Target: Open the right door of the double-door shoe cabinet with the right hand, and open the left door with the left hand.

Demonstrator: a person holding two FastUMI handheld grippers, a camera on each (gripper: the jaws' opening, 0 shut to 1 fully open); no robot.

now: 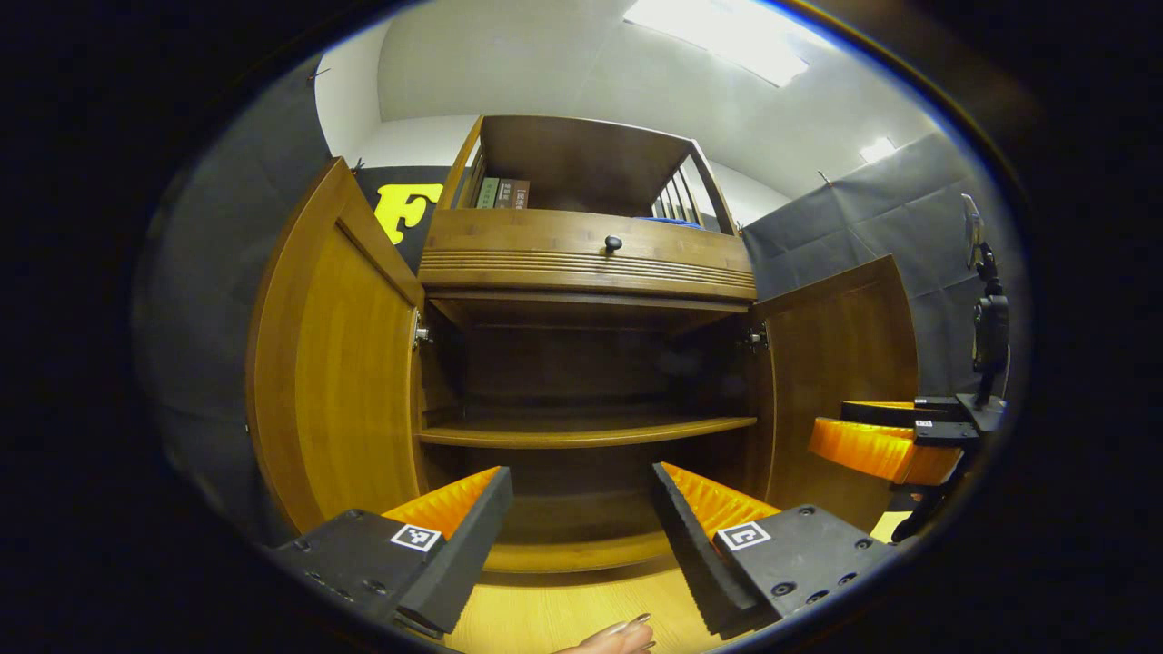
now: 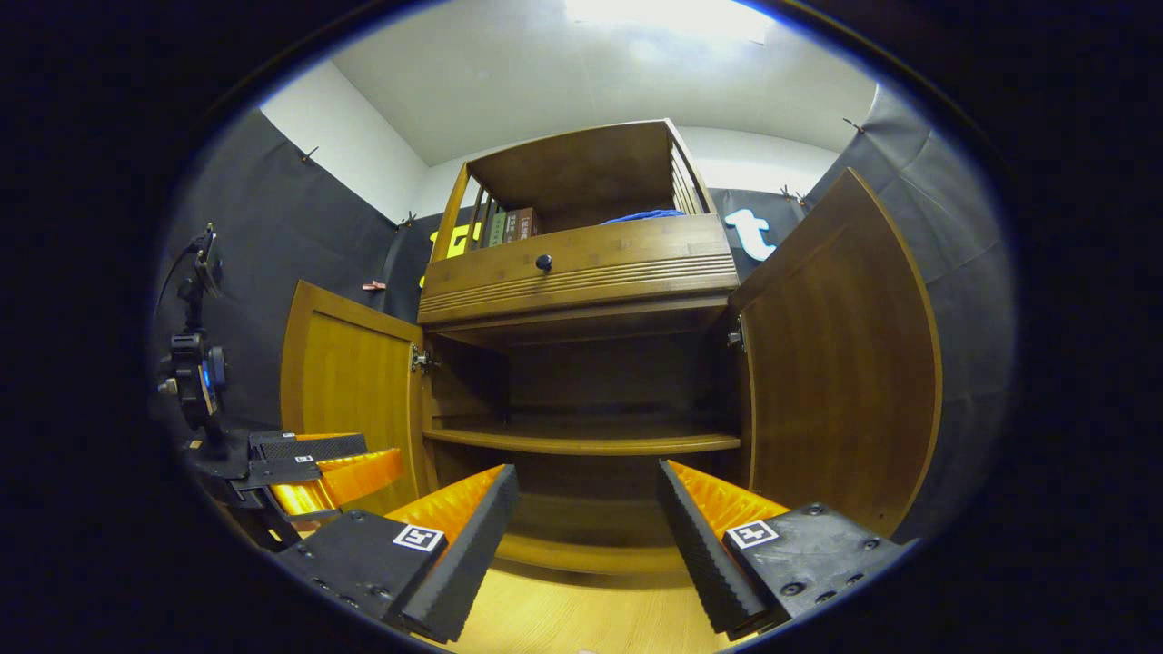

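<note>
Both doors, left door [image 1: 336,363] at nine o'clock and right door [image 2: 836,363] at three, stand swung wide, so each hand-held gripper, left [image 1: 581,509] and right [image 2: 586,513], hangs apart, gripping nothing.

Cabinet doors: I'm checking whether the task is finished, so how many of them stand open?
2. The left door is swung out to the left of the shoe cabinet; the right door is swung out to its right. Nothing suggests hidden ones.
</note>
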